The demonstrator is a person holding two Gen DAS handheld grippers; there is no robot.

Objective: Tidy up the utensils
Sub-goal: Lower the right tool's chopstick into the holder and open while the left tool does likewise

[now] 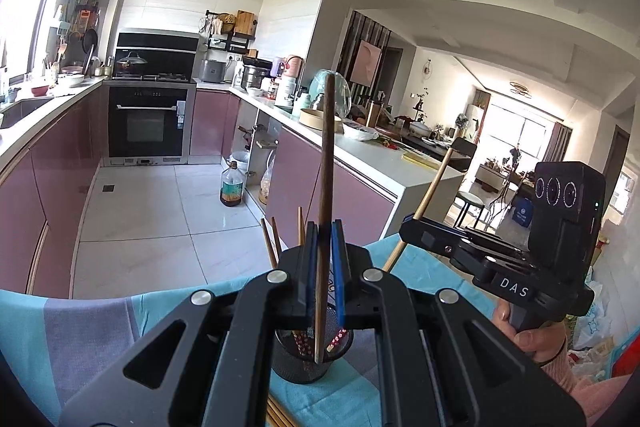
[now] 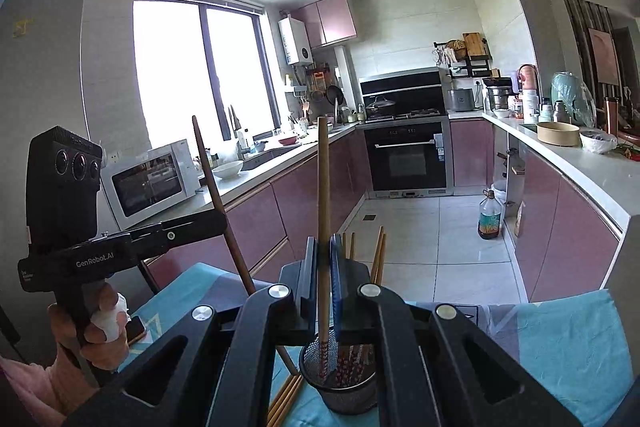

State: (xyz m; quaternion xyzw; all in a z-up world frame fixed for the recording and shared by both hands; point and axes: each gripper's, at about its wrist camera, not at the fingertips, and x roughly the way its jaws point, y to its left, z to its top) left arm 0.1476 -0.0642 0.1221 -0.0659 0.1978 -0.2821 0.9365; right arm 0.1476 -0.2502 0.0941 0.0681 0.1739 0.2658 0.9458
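Both black grippers, left (image 1: 324, 267) and right (image 2: 325, 279), fingers clenched on dark (image 1: 326, 163) and light (image 2: 323, 187) wooden chopsticks, next need lowering into the black mesh cup (image 2: 340, 387).

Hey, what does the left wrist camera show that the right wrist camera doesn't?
Only the left wrist view shows the dining and living area beyond the counter, and the right gripper from the side, shut on a light chopstick.

Only the right wrist view shows the window, the white microwave, and the left gripper from the side, shut on a dark chopstick.

Both show the mesh holder with chopsticks in it, the blue cloth, the oven and pink cabinets.
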